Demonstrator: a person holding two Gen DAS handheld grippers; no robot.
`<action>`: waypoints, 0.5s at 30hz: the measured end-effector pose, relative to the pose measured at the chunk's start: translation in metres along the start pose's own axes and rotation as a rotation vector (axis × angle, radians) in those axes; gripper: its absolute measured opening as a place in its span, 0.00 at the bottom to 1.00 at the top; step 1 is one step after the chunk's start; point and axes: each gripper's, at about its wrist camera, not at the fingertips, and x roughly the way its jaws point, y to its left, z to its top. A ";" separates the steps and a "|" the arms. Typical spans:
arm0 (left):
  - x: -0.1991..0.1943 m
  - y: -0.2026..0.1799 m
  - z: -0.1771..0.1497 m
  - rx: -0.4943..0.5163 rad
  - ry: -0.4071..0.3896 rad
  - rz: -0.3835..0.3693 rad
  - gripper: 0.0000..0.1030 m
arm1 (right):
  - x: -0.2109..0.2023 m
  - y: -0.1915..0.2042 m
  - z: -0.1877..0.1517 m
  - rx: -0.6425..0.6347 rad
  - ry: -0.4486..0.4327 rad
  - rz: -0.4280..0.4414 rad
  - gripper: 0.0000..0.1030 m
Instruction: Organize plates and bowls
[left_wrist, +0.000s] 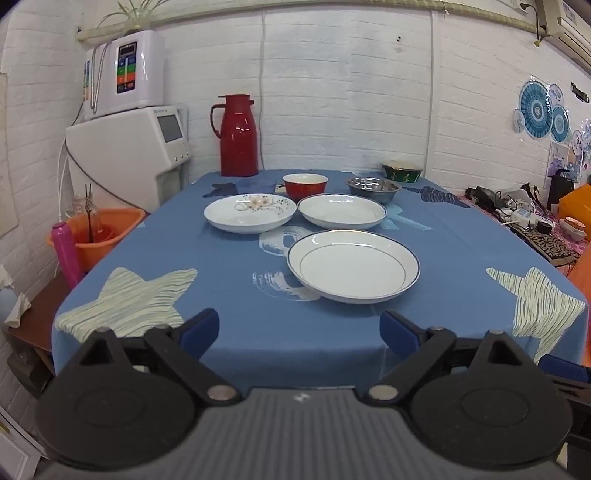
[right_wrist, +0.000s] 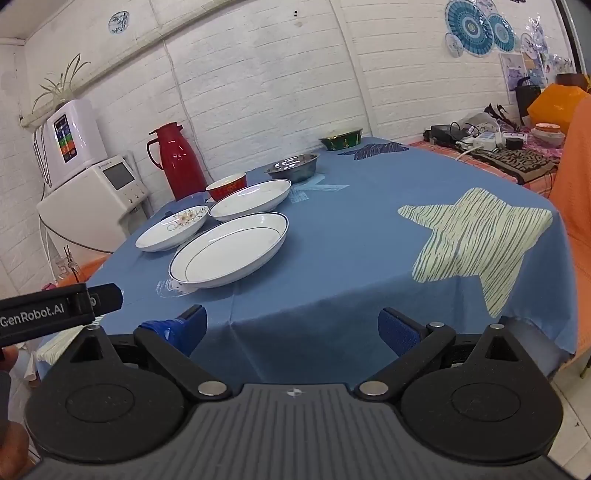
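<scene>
Both grippers, left (left_wrist: 299, 330) and right (right_wrist: 291, 326), hang spread and empty off the table's (left_wrist: 258, 332) near edge. Three plates (left_wrist: 353, 266) lie at centre, apart; three bowls (left_wrist: 305, 185) stand behind, toward the far edge. Risk: a shallow rim slips from the pads, or drags the loose cloth. The flask (left_wrist: 238, 136) crowds the far-left corner.

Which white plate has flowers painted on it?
The far-left plate, nearest the red thermos. The other two white plates are plain inside, with only a thin rim line.
</scene>
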 end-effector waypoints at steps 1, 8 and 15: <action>0.000 -0.001 0.000 0.001 0.001 -0.003 0.90 | 0.000 0.000 0.000 0.006 0.004 0.005 0.85; -0.003 -0.002 -0.003 0.010 -0.002 -0.002 0.90 | -0.001 0.002 0.000 0.002 -0.009 -0.004 0.85; -0.003 -0.002 -0.002 0.011 -0.009 0.001 0.90 | 0.000 0.000 -0.001 0.005 -0.006 0.002 0.85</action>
